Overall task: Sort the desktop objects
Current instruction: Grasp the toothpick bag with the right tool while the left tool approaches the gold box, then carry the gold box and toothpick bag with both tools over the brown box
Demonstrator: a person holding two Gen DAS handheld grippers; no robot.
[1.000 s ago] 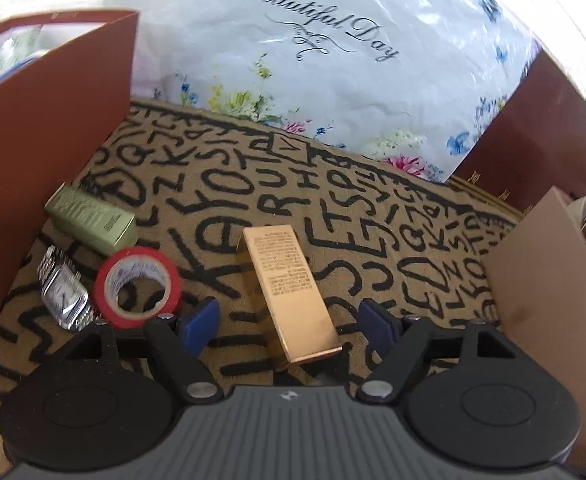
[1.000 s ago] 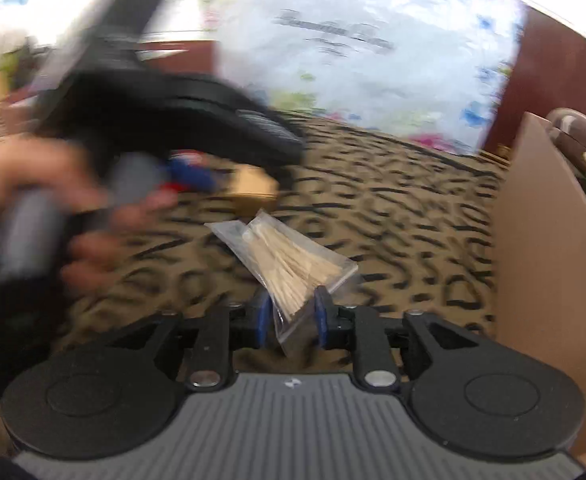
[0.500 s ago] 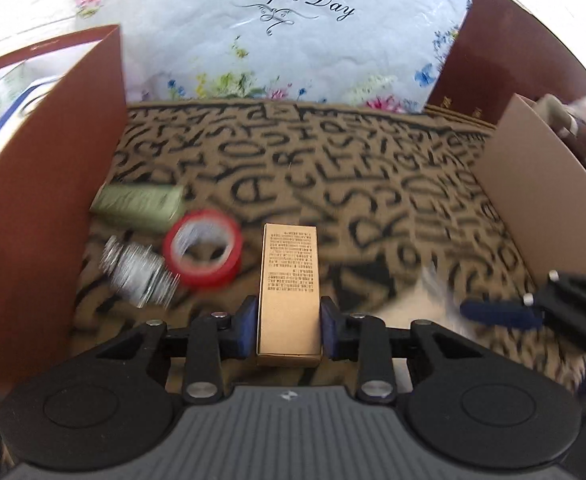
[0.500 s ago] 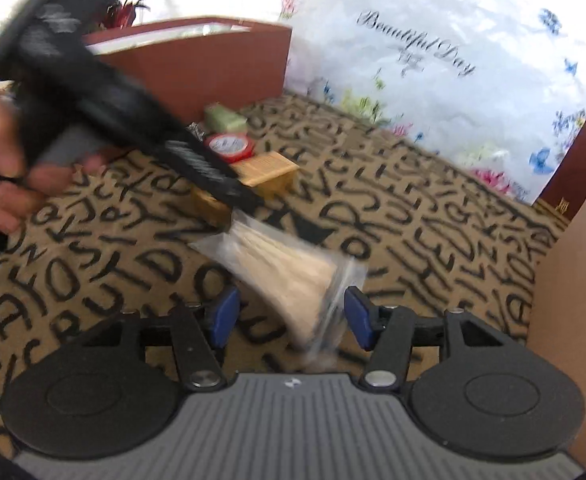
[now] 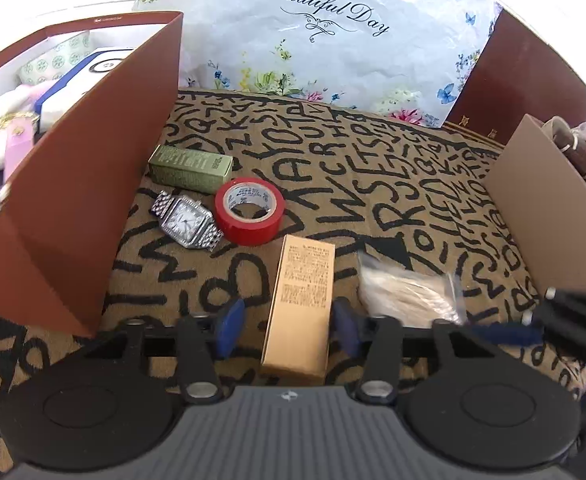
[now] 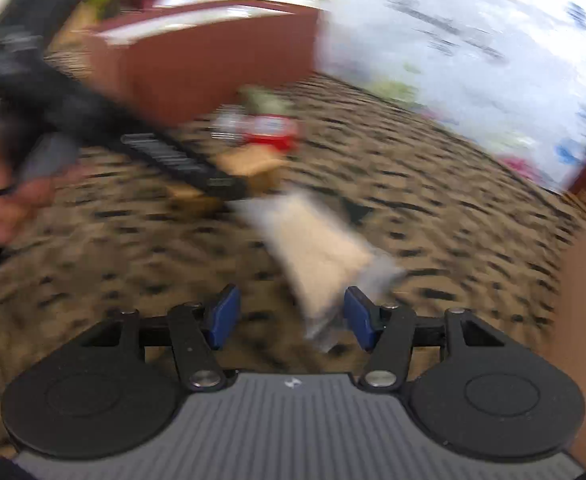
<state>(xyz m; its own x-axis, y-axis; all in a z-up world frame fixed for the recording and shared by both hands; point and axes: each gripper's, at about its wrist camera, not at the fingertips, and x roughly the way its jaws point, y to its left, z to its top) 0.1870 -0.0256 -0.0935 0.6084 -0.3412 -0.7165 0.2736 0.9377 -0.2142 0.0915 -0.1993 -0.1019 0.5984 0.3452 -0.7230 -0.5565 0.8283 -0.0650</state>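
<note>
A tan cardboard box (image 5: 301, 308) lies on the letter-patterned cloth between the fingers of my left gripper (image 5: 287, 330), which is open with gaps on both sides of the box. A clear bag of wooden sticks (image 5: 409, 292) lies just right of it. In the blurred right wrist view the bag (image 6: 321, 252) lies on the cloth between the fingers of my right gripper (image 6: 293, 316), which is open. A red tape roll (image 5: 249, 210), a silver watch (image 5: 187, 220) and a green box (image 5: 191, 168) lie further left.
A brown open box (image 5: 73, 184) with several items inside stands at the left. A tan cardboard box (image 5: 545, 208) holding brown things stands at the right. A floral "Beautiful Day" bag (image 5: 321, 40) is at the back. The other gripper and hand (image 6: 33, 160) cross the right view.
My left gripper closed on the tan box, then opened again. My right gripper let go of the stick bag, which now lies on the cloth, and has drawn back a little.
</note>
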